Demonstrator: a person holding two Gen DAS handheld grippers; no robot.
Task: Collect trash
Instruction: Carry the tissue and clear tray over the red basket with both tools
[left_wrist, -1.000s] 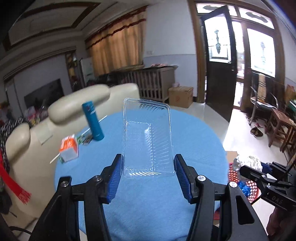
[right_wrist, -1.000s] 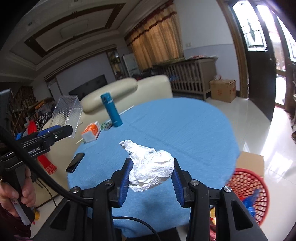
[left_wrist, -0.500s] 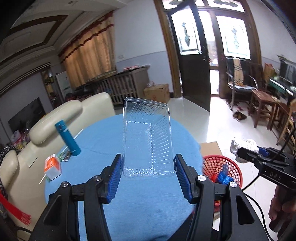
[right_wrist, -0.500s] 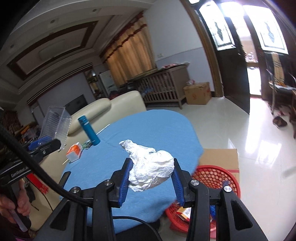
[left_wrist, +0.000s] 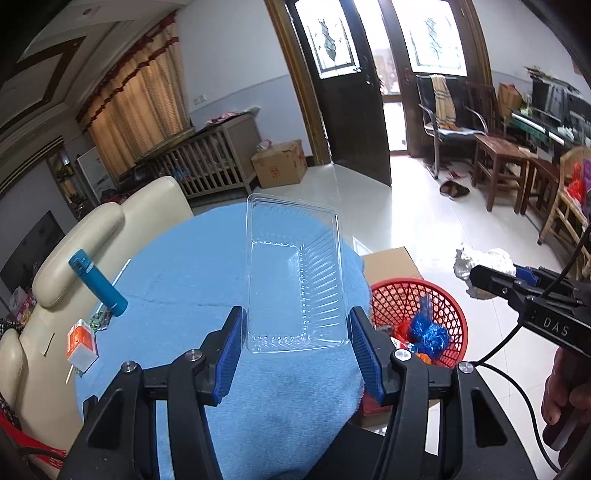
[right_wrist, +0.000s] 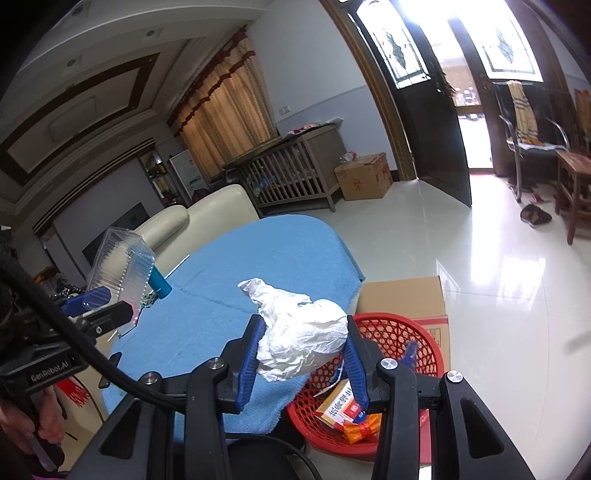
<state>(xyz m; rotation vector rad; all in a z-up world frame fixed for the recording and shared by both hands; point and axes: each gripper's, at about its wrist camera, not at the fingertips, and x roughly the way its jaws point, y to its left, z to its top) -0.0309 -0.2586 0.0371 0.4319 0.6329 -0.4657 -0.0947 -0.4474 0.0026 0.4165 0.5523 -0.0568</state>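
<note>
My left gripper (left_wrist: 295, 354) is shut on a clear plastic tray (left_wrist: 295, 273), held upright above the blue tablecloth (left_wrist: 192, 280). My right gripper (right_wrist: 301, 363) is shut on a crumpled white wrapper (right_wrist: 303, 336), held above the table's edge beside the red mesh basket (right_wrist: 391, 332). The basket (left_wrist: 443, 299) stands on the floor right of the table and holds blue and orange trash. The left wrist view shows the right gripper (left_wrist: 480, 275) with the wrapper (left_wrist: 484, 258) at the right. The right wrist view shows the left gripper (right_wrist: 99, 308) with the tray (right_wrist: 122, 269) at the left.
A teal bottle (left_wrist: 98, 284), an orange-and-white carton (left_wrist: 81, 345) and a thin stick lie on the table's left side. A cardboard box (right_wrist: 402, 295) sits behind the basket. A cream sofa (left_wrist: 92, 229) borders the table; wooden chairs (left_wrist: 498, 158) stand far right.
Both grippers have swung right with their loads, away from the table's middle and toward the table's edge. The red basket has come into fuller view in both views.
</note>
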